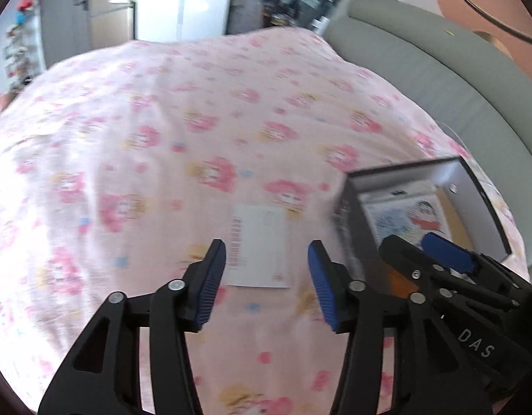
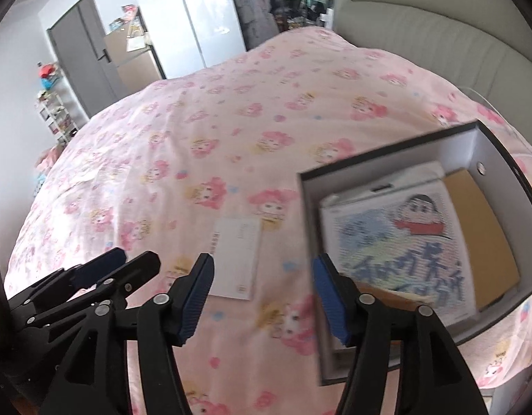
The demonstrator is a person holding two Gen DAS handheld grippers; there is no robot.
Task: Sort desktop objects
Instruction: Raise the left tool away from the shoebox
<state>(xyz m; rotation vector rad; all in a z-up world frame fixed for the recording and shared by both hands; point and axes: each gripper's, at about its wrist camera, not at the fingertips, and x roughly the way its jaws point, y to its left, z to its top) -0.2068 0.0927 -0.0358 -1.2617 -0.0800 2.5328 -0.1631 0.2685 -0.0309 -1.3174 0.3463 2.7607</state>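
A flat white card box with a barcode (image 1: 259, 245) lies on the pink patterned cloth, straight ahead of my open, empty left gripper (image 1: 267, 269). It also shows in the right wrist view (image 2: 235, 257). A black-rimmed open box (image 2: 487, 148) sits to the right and holds a cartoon-printed packet (image 2: 397, 242) and a brown envelope (image 2: 480, 235). My right gripper (image 2: 262, 297) is open and empty, hovering over the cloth at the box's left wall. In the left wrist view the right gripper (image 1: 418, 245) reaches over the box (image 1: 473, 186).
The pink cloth (image 2: 203, 131) covers the whole work surface. A grey padded headboard (image 2: 421, 34) runs along the back right. A grey door (image 2: 82, 52), a white cabinet and a small shelf rack stand beyond the far edge.
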